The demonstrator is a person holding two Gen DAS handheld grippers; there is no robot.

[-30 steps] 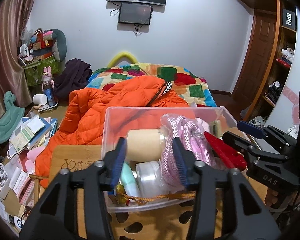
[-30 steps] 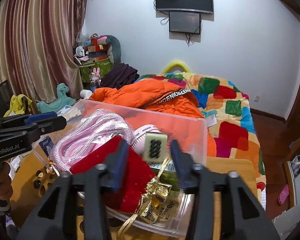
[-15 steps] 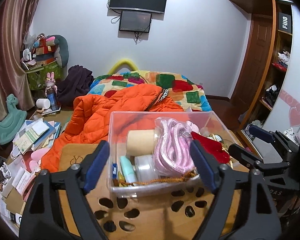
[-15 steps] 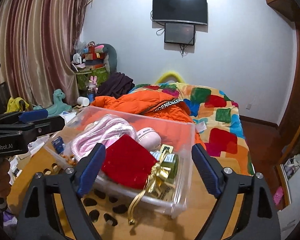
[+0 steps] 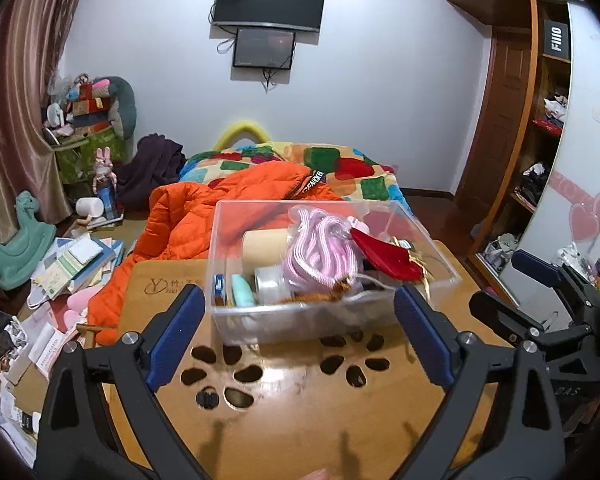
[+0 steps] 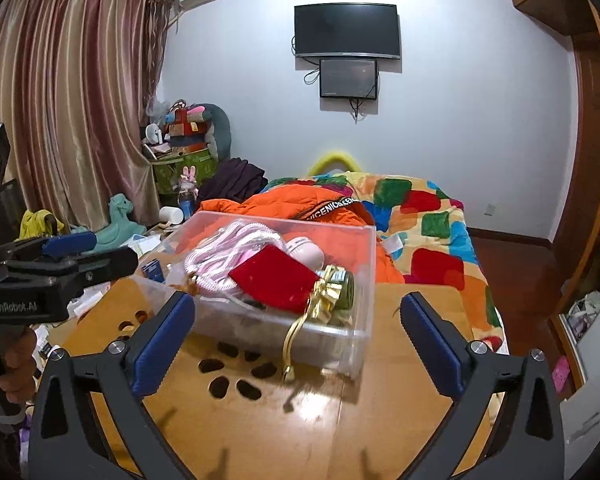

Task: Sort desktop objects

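A clear plastic bin (image 5: 308, 316) stands on the wooden table (image 5: 300, 412); in the right wrist view the bin (image 6: 340, 336) sits mid-table. It holds a pink rope (image 5: 320, 248), a red pouch (image 5: 384, 254), a tan roll (image 5: 264, 242), tape and a gold ribbon (image 6: 324, 292). My left gripper (image 5: 300, 336) is open and empty, drawn back in front of the bin. My right gripper (image 6: 296, 340) is open and empty, also in front of the bin. Each gripper shows in the other's view, at the bin's sides.
The table has leaf-shaped cut-out holes (image 5: 236, 376). Behind it lies a bed with an orange jacket (image 5: 204, 216) and patchwork quilt (image 6: 420, 208). Books and papers (image 5: 72, 260) litter the floor at left. A wardrobe (image 5: 540, 140) stands at right.
Both grippers opened wide and pulled back from the bin toward the table's near edge. The items stay in the bin.
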